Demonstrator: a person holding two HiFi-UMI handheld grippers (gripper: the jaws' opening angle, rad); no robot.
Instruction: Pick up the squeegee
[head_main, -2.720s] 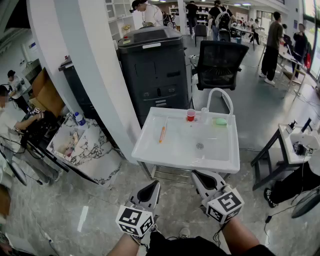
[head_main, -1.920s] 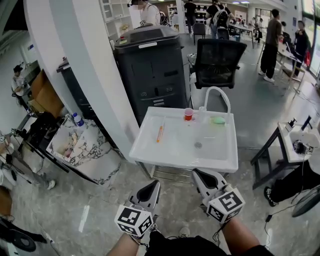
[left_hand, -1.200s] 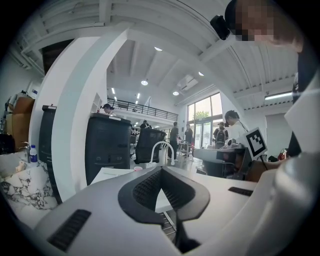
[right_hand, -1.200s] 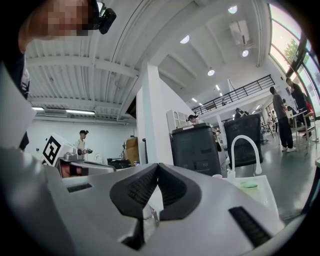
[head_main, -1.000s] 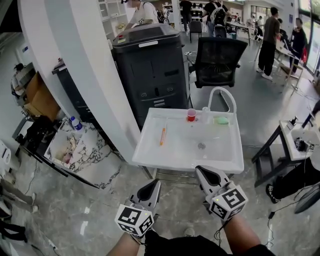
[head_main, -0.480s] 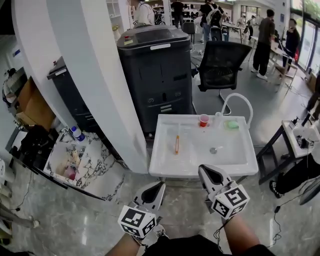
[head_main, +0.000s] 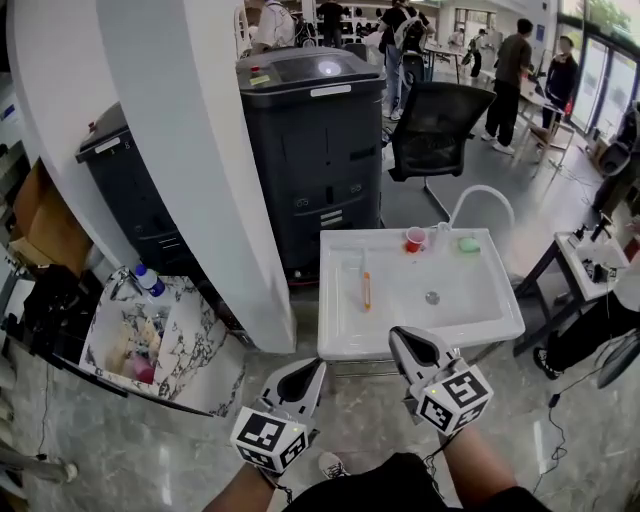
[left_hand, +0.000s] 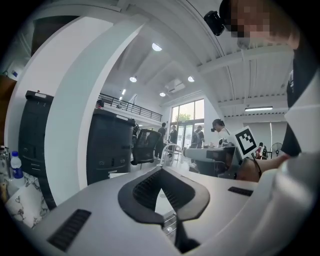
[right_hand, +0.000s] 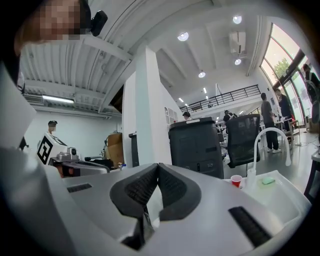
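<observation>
- left claw: pressed together with nothing in it, as in every earlier look; it hangs over the floor off the near left corner of the sink; a few seconds ago that basin lay skewed, with both claws facing its near rim; the person has since shifted and turned, so it now sits square-on, ahead and to the right of this claw, yet looks no closer
- squeegee: the orange-handled tool lies flat on the basin floor, pointing away from the person, untouched and in the same spot of the basin; earlier it stood almost straight ahead of the left claw; now it lies ahead of and between the two claws, nearer the right one; neither gripper view shows it
- right claw: likewise pressed together and empty; its tips meet the near rim in the head view, much as before; the squeegee is ahead and slightly to its left, the drain ahead and slightly to its right
- past the right claw, along the far rim: red cup, white faucet and green sponge, all well apart from the squeegee
- what this means: the walk-up has only lined the person up with the basin, and no reach has begun; as I judge it, the right claw is now better placed; it would have to spread, tip downward and go over the rim; the handle is thin and lies flat, so the pinch would need to come in low
</observation>
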